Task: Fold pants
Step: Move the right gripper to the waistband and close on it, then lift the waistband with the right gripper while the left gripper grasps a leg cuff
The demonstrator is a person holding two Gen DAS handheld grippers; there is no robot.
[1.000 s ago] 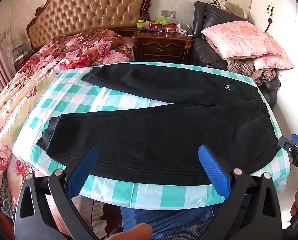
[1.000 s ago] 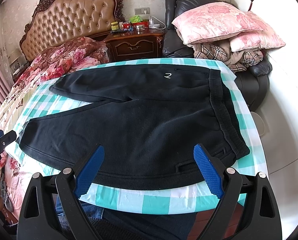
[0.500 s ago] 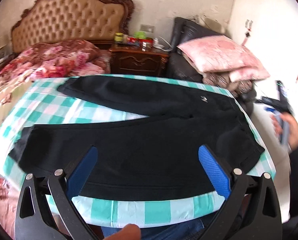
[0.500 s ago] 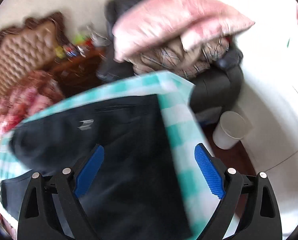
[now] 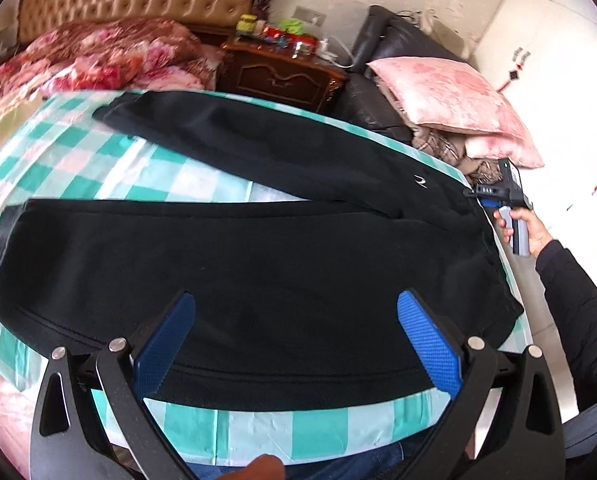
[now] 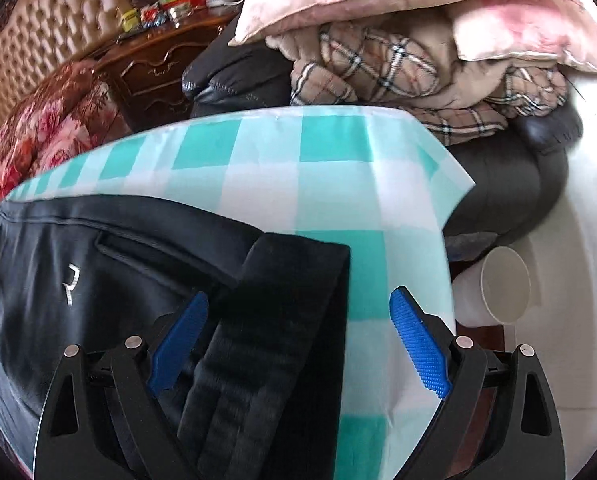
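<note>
Black pants (image 5: 258,264) lie spread flat on a teal-and-white checked cloth (image 5: 258,432), legs to the left, waistband to the right. My left gripper (image 5: 296,344) is open and empty, above the near leg at the table's front edge. My right gripper (image 6: 298,344) is open and empty, low over the far corner of the waistband (image 6: 282,320); the small white logo (image 6: 71,283) is to its left. The right gripper also shows in the left wrist view (image 5: 498,196) at the waistband's far end.
A flowered bed (image 5: 78,56) with a padded headboard lies to the left. A dark nightstand (image 5: 278,72) stands behind. A black chair with pink pillows (image 6: 398,8) and plaid blankets is at the right. A white cup (image 6: 506,288) sits beyond the cloth's right edge.
My right gripper has swung right and forward from the table's front to the waistband's far corner. My left gripper has shifted a little right and closer to the near leg.
</note>
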